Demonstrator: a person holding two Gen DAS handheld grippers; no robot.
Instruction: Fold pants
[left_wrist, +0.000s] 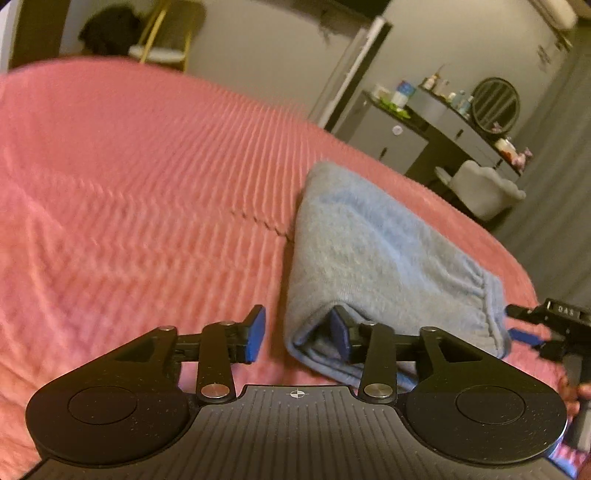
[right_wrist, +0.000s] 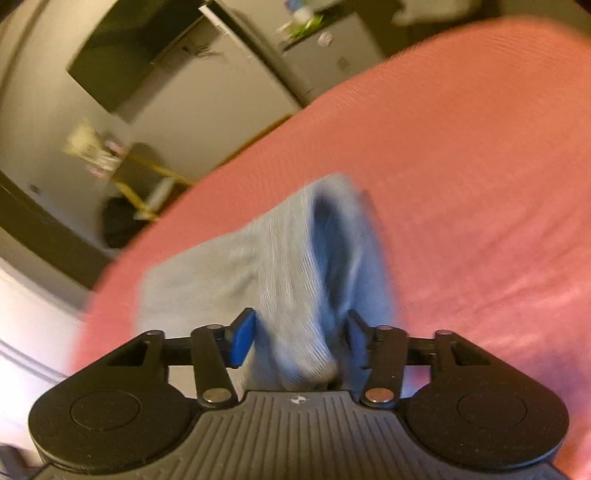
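**Letting go of the folded pants without spoiling the fold**

Left wrist view: the pants (left_wrist: 373, 258), pale blue, lie as a compact folded bundle on the pink bed (left_wrist: 129, 184), in the right half of the frame. The left claw (left_wrist: 298, 334) stands released. Its left pad is over bare bedspread, and its right pad sits at the bundle's near corner, seemingly tucked among the layers (whether it touches cloth is hard to say). At the right edge the other claw shows by the waistband end. To finish this step well, I would draw the left claw straight back along its own line, so the tucked pad slides out without dragging a layer open.

Right wrist view: this frame is blurred. The right claw (right_wrist: 301, 341) has its jaws apart, with a raised ridge of the pants (right_wrist: 295, 295) between them in the lower centre. The pads do not appear to press it, so I read it as let go. Lift clear only once the cloth has dropped free.
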